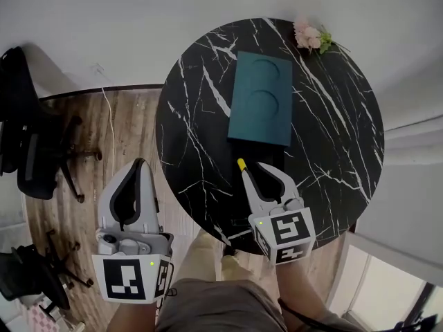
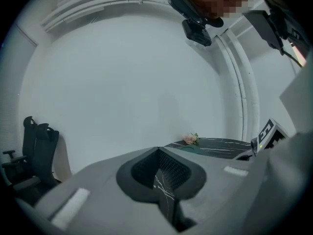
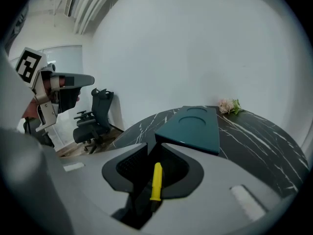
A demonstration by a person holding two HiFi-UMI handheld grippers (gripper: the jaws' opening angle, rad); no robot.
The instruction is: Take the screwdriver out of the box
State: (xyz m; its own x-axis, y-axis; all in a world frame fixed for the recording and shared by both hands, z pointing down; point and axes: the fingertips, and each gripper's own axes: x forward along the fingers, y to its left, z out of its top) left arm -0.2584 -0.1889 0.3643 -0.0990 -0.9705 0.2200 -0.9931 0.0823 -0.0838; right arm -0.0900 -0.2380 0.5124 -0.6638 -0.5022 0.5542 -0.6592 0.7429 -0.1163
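A teal box (image 1: 261, 107) with two round recesses in its lid lies shut on the round black marble table (image 1: 339, 164). Just in front of its near edge, my right gripper (image 1: 255, 170) is shut on a yellow-handled screwdriver (image 1: 241, 163). In the right gripper view the yellow handle (image 3: 156, 180) stands between the jaws, pointing toward the box (image 3: 193, 126). My left gripper (image 1: 138, 166) hangs off the table's left side over the wooden floor. Its jaws meet with nothing between them in the left gripper view (image 2: 158, 152).
A small bunch of pink flowers (image 1: 309, 37) lies at the table's far edge. Black office chairs (image 1: 31, 140) stand on the wood floor at the left. A white wall runs behind the table. The person's legs are below, by the table's near edge.
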